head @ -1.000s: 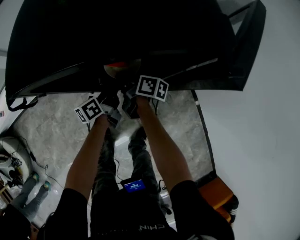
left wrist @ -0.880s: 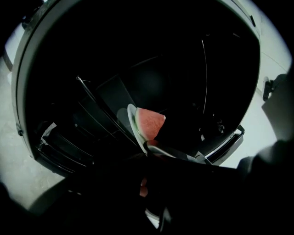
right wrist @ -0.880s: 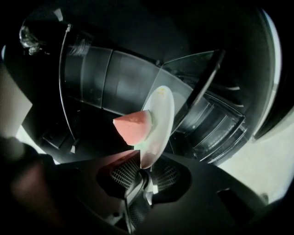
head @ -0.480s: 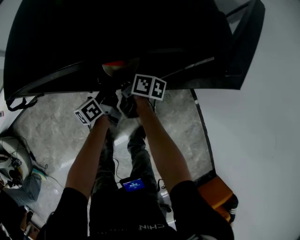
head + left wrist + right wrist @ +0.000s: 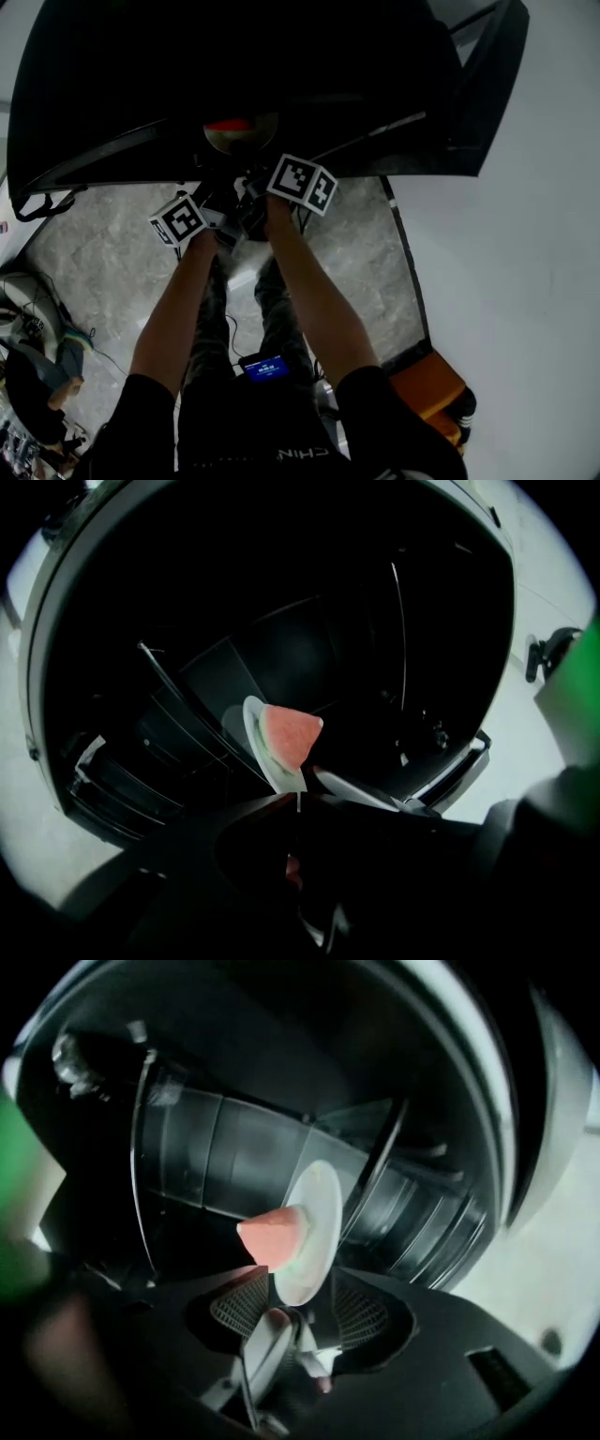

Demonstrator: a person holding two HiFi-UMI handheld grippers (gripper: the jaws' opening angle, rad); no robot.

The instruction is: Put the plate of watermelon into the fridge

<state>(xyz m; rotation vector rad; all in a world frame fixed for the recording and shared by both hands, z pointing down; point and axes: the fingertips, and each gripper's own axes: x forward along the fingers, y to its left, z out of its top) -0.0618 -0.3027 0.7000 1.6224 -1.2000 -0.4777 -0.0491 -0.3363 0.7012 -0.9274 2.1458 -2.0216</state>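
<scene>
R gripper [image 5: 298, 1305]: fingers just opened wide, pads off plate [image 5: 314, 1227], rim loose btwn them. L gripper [image 5: 298, 797]: fingers clamped on rim, prob. sole hold now. Plate w/ watermelon [image 5: 272, 1232] wedge inside dark fridge [image 5: 281, 75]; can't tell if it rests on anything. Reads as release half done; L lets go next.

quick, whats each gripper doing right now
left gripper: shut on the plate, gripping its rim.
right gripper: open; its jaws have just been opening, and the plate's rim sits between them, unpressed.
</scene>
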